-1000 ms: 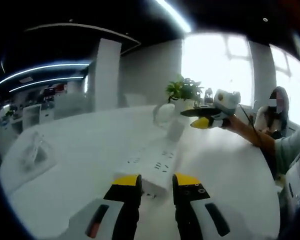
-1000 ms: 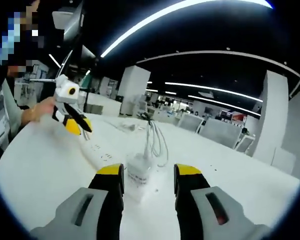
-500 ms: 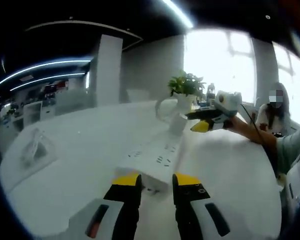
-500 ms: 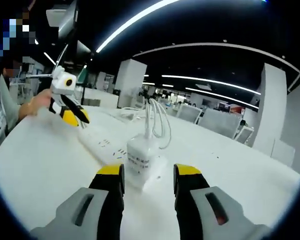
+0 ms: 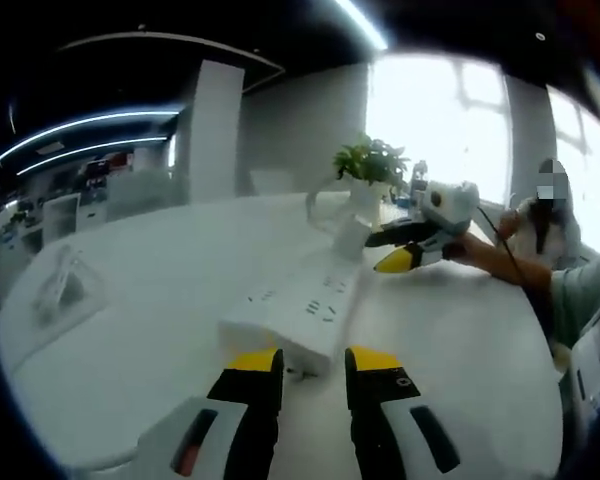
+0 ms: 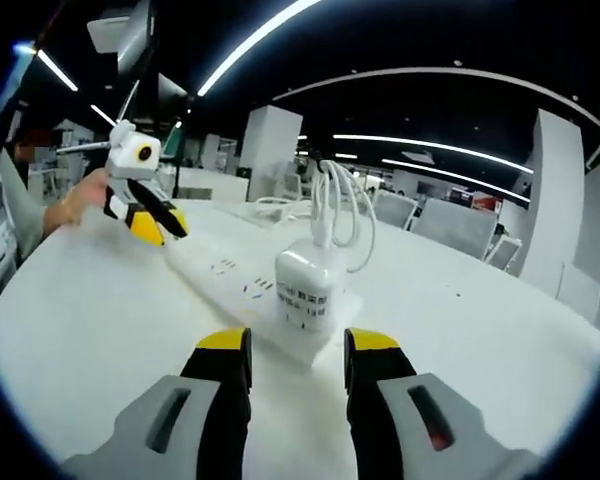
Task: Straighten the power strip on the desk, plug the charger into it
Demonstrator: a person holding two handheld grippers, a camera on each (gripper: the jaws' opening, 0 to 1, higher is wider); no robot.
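A long white power strip [image 5: 302, 308] lies on the white desk [image 5: 160, 300], its near end just ahead of my left gripper [image 5: 312, 364], which is open with nothing between the jaws. At the strip's far end stands the white charger [image 5: 351, 236]. In the right gripper view the charger [image 6: 308, 286] stands upright on the strip's [image 6: 225, 272] near end, its coiled white cable [image 6: 342, 205] rising above it. My right gripper [image 6: 298, 348] is open just short of the charger. The right gripper [image 5: 397, 249] shows beside the strip's far end; the left gripper [image 6: 152, 220] shows at the other end.
A potted plant [image 5: 371, 166] stands behind the charger. A flat tray-like object [image 5: 58, 296] lies at the desk's left side. A seated person [image 5: 543, 220] is at the far right. A hand [image 6: 80, 200] holds the left gripper. Office desks and chairs [image 6: 450, 225] fill the background.
Both grippers have come closer to the strip's two ends: the charger looms larger between the right jaws, and the strip's end now lies nearer the left jaws. Both stay open.
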